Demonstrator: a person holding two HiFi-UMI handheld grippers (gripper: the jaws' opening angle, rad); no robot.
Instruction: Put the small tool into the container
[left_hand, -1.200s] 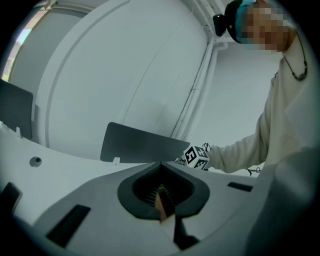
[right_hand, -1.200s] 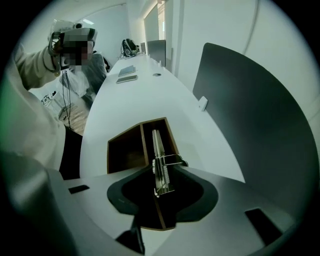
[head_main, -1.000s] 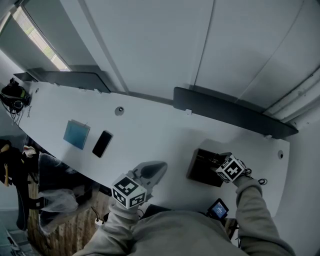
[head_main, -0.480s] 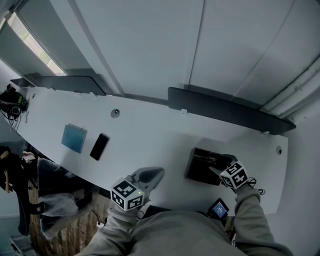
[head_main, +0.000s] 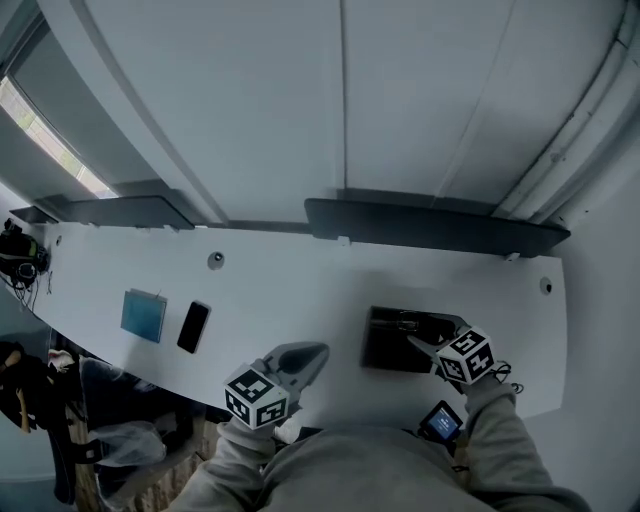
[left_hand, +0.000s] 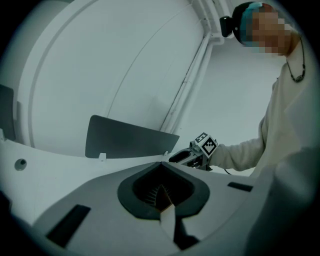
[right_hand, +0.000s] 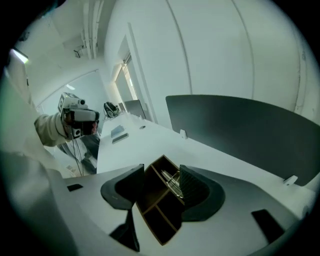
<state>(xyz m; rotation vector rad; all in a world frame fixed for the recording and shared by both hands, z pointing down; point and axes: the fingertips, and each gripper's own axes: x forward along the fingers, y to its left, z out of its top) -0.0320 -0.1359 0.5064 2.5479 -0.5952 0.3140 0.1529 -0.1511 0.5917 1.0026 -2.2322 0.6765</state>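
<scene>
The tool (right_hand: 171, 181), a thin shiny metal piece, lies inside the container (right_hand: 160, 222), in its far compartment as the right gripper view shows it, close along the wall; what kind of tool it is cannot be made out. The container is a dark, open box split by dividers, and its nearer compartments show only bare floor. Just above the container hangs the right gripper (right_hand: 162, 166). Its jaws have just been opening and now stand wide apart, with nothing between the pads; the box and the tool show below through the gap, clear of both jaws. The container sits on a white desk (head_main: 300, 290), toward its right end. Left of the container, well apart and at the desk's near edge, is the left gripper (left_hand: 161, 165), pointing across the desk with its jaws together and nothing in them. Farther left of the container lie a dark phone (head_main: 192, 326) and, just beyond it, a blue pad (head_main: 143, 315). Behind the container a dark panel (head_main: 430, 225) stands along the back of the desk. Nearer than the container, off the desk edge by the right sleeve (head_main: 510, 440), a small lit screen (head_main: 440, 422) shows.
</scene>
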